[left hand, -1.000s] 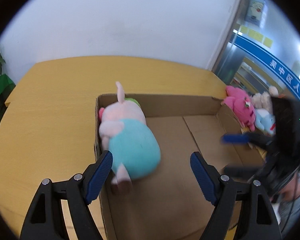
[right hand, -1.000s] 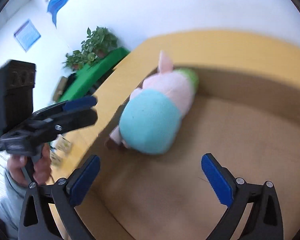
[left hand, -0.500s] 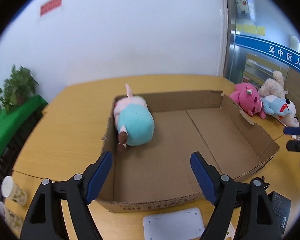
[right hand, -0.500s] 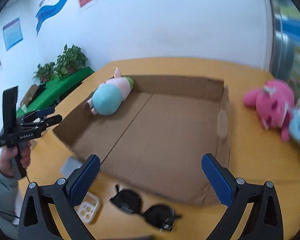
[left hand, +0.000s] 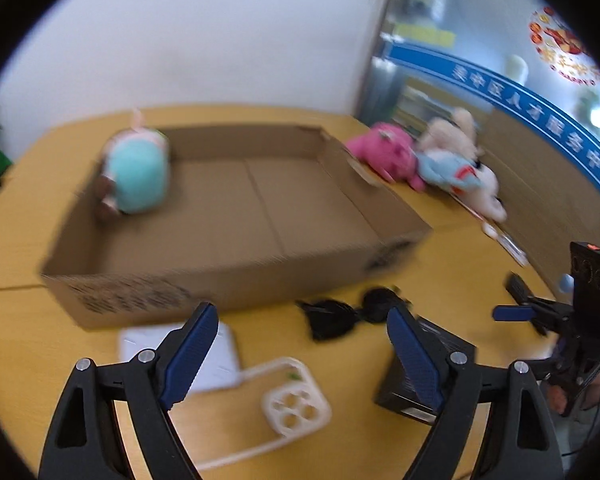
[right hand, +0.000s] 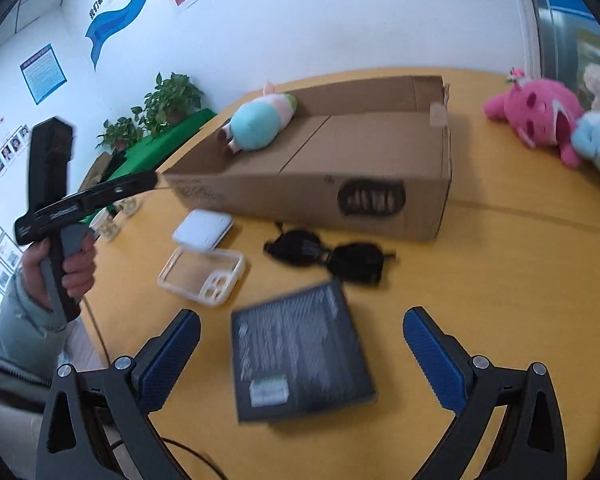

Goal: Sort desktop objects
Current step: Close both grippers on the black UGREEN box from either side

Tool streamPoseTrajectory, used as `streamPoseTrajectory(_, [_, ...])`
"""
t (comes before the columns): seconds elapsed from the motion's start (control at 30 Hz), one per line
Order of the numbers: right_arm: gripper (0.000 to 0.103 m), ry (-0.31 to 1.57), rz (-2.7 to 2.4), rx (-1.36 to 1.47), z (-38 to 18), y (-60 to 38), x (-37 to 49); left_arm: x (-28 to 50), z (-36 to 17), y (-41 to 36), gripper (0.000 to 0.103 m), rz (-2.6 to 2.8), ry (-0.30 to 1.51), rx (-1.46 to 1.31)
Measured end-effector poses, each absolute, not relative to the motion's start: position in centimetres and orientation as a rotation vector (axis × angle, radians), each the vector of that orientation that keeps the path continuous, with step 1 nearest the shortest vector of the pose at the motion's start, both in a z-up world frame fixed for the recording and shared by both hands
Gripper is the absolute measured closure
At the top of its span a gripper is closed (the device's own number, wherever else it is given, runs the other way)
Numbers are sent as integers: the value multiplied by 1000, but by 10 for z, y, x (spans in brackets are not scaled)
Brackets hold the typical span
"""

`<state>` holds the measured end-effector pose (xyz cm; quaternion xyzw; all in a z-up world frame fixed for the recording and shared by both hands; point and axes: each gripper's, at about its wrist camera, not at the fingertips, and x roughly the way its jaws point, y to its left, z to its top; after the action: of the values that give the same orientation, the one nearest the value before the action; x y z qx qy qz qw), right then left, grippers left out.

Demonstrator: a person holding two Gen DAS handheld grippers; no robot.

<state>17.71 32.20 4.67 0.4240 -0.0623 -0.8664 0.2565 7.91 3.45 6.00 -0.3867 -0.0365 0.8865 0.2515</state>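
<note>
one toy boxed, most of the bench left to sort

from the left: the left tool (left hand: 300, 356) hangs open and empty over a white pad (right hand: 202, 229) and clear phone case (right hand: 202, 270); one plush pig (right hand: 256, 122) lies in the cardboard box's (right hand: 372, 200) far corner; sunglasses (right hand: 328, 256) and a dark box (right hand: 300, 352) lie before the open, empty right tool (right hand: 300, 364); three plush toys, pink one (right hand: 540, 114) nearest, wait at the right.
</note>
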Motion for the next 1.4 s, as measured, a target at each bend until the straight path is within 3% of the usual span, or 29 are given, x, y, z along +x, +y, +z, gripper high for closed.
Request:
streamPoseTrajectory(0.17, [0, -33, -2438, 1215, 26, 299, 208, 68, 33, 91, 16, 2178, -76, -1132])
streamPoseTrajectory(0.3, [0, -184, -2375, 1211, 3, 279, 212, 62, -1, 140, 16, 2045, 41, -1263])
streamPoseTrajectory(0.4, [2, -144, -2455, 1215, -10, 275, 209, 69, -22, 161, 18, 1971, 88, -1328])
streamPoseTrajectory(0.47, [3, -150, -2475, 1223, -15, 282, 211, 77, -28, 164, 22, 1881, 30, -1339])
streamPoseTrajectory(0.63, [3, -196, -2449, 1243, -25, 307, 219, 107, -27, 166, 24, 1817, 78, -1334])
streamPoseTrajectory(0.73, [3, -151, -2463, 1231, -20, 313, 223, 120, -25, 160, 32, 1777, 64, -1351])
streamPoseTrajectory(1.0, [3, 45, -2315, 1223, -21, 292, 242, 97, -24, 154, 31, 1797, -38, -1401])
streamPoseTrajectory(1.07, [17, 62, -2333, 1271, -30, 285, 234, 93, -32, 162, 29, 1758, -40, -1434])
streamPoseTrajectory(1.13, [21, 76, -2354, 1268, -33, 281, 231, 97, -34, 166, 29, 1714, -29, -1436])
streamPoseTrajectory(1.4, [15, 147, -2371, 1260, -36, 269, 224, 99, -30, 156, 29, 1762, -43, -1426])
